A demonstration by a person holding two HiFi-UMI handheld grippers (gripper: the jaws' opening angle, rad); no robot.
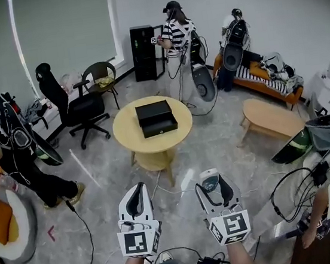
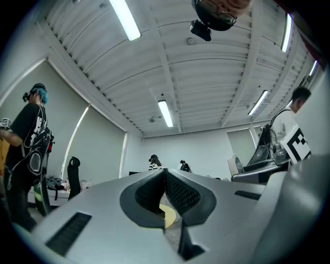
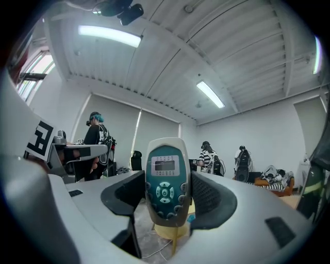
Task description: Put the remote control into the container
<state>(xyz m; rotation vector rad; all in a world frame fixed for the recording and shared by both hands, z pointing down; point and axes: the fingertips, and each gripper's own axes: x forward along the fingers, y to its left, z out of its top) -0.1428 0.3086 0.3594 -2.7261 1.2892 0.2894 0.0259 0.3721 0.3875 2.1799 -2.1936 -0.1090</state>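
Two claws, both low at 6 o'clock in the head view. Left claw (image 1: 138,188) (image 2: 165,172): jaws pressed together, nothing between them. Right claw (image 1: 210,178) (image 3: 168,178): clamped on the one white remote control with teal face and grey buttons (image 1: 209,182) (image 3: 165,170). It's upright in the right gripper view, screen end standing above the jaws, button end between them. One black rectangular container (image 1: 156,118) at 12 o'clock, near the middle of the one round yellow wooden surface (image 1: 126,136). Bare yellow rim all round it; can't tell if it's open. Remote is well apart from the container, with grey floor (image 1: 215,146) between. Floor from claws to surface looks mostly free. A black cable (image 1: 84,226) trails at 7 o'clock, and there are more cables at 4 o'clock. Flanks: one black office chair (image 1: 68,105) at 10 o'clock and one oval wooden low table (image 1: 271,117) at 2 o'clock, both apart from the round surface. Two people standing: one in black (image 1: 0,138) at 9 o'clock, one in a striped top (image 1: 175,34) at 12 o'clock beyond the surface.
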